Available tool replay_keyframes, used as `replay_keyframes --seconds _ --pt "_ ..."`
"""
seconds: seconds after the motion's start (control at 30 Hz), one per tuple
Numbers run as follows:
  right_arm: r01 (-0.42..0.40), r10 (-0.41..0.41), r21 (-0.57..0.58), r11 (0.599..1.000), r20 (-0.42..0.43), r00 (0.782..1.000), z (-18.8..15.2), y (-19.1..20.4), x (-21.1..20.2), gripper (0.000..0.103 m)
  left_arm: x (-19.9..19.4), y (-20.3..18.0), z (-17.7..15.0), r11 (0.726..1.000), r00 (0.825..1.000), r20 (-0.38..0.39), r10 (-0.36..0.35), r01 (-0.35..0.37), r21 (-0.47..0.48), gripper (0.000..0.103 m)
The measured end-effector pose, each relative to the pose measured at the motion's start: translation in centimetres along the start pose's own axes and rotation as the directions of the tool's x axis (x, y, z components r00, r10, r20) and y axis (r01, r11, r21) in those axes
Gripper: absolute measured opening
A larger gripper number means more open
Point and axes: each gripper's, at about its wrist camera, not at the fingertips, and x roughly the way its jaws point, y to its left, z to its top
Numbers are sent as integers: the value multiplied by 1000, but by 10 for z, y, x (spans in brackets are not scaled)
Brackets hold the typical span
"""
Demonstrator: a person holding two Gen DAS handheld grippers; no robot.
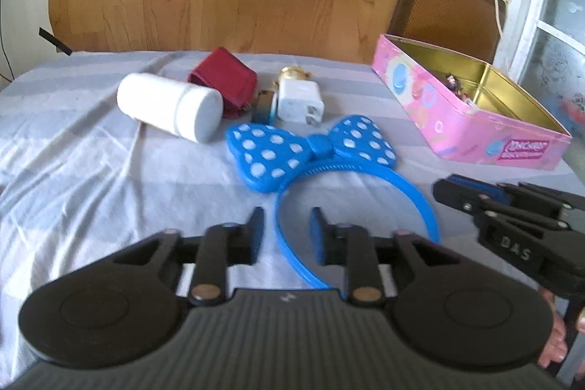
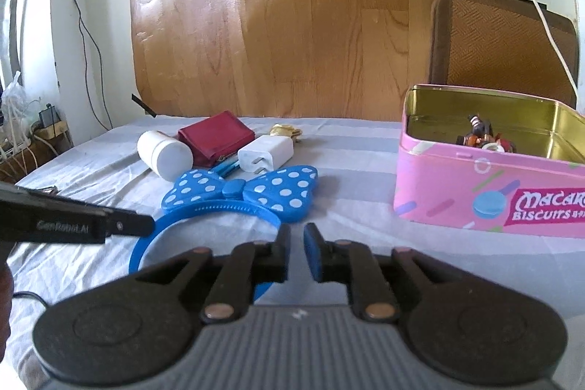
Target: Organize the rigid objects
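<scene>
Both empty: left gripper (image 1: 286, 233) gapes near the blue headband (image 1: 310, 152), right gripper (image 2: 297, 253) nearly closed; pink tin (image 2: 475, 192) sits open for loading.

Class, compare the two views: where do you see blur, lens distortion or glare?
Left wrist view: slightly soft overall, pink tin stretched by fisheye. Right wrist view: sharper, tin lettering readable; glare streaks the wooden board, whose edges bow outward.
</scene>
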Motion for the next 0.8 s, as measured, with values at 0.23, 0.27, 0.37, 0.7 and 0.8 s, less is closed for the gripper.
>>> replay_keyframes --seconds 0.23,0.27,0.37,0.7,0.8 --pt "-20 19 -20 1000 -39 999 -2 2 7 22 15 -3 -6 999 998 -29 51 -51 0 43" --pt "-24 22 -25 999 -60 998 -2 3 11 22 18 -7 -6 997 997 -21 70 -70 29 32" --pt "-33 25 -69 997 -113 993 -2 10 23 13 21 -7 -7 996 997 4 73 -74 46 10" --pt "92 -84 -69 993 106 991 34 -10 -11 11 10 -54 69 990 981 191 -24 -4 144 9" --pt "186 -174 -56 981 170 970 59 -45 -17 10 30 -95 108 978 971 210 -111 69 198 8"
